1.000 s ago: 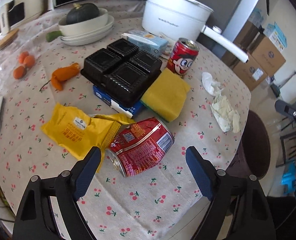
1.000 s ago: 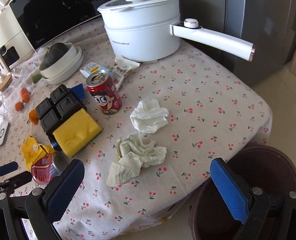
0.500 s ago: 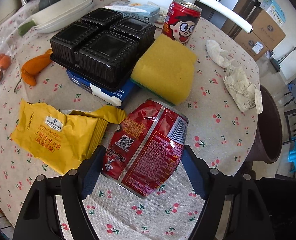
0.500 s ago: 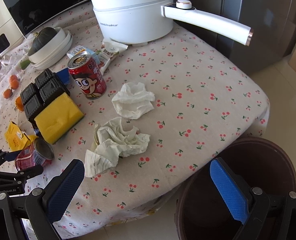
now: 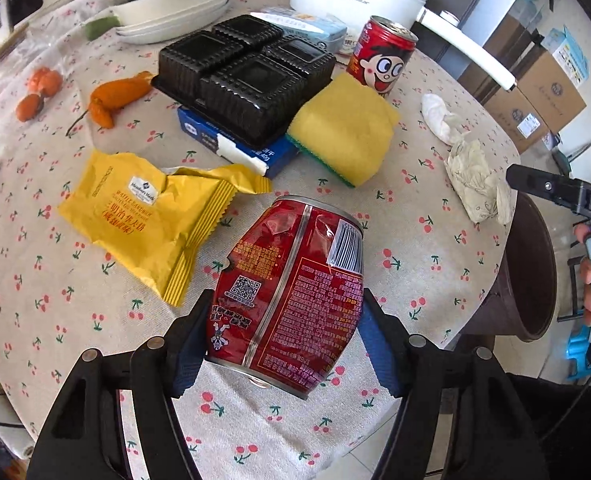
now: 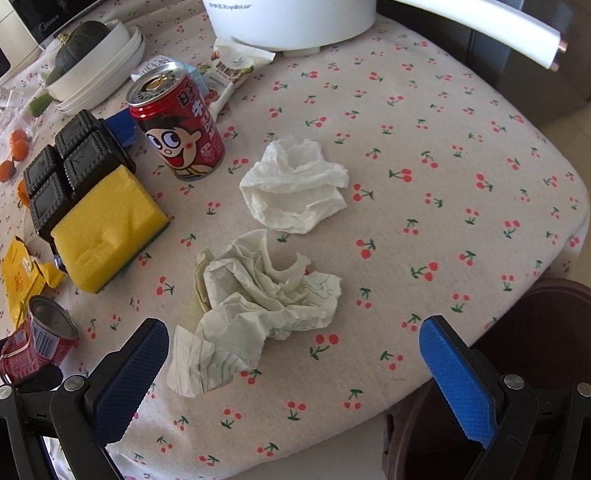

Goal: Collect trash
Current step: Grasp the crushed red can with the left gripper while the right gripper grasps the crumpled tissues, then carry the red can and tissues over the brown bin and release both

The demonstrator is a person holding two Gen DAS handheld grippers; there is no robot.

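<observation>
Our left gripper has just been closing on the dented can lying on the bench, right gripper open over the tissue; we fear the can slips from the pads.

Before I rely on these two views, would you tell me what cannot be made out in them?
- Left tool pads: the crushed can hides the faces, so contact is unclear in the left view.
- Brown bin contents: cut off by the frame edge and the right tool; interior dark.
- Blue box: mostly covered by the black tray; print too small.
- White pot: top cropped in the right view.
</observation>
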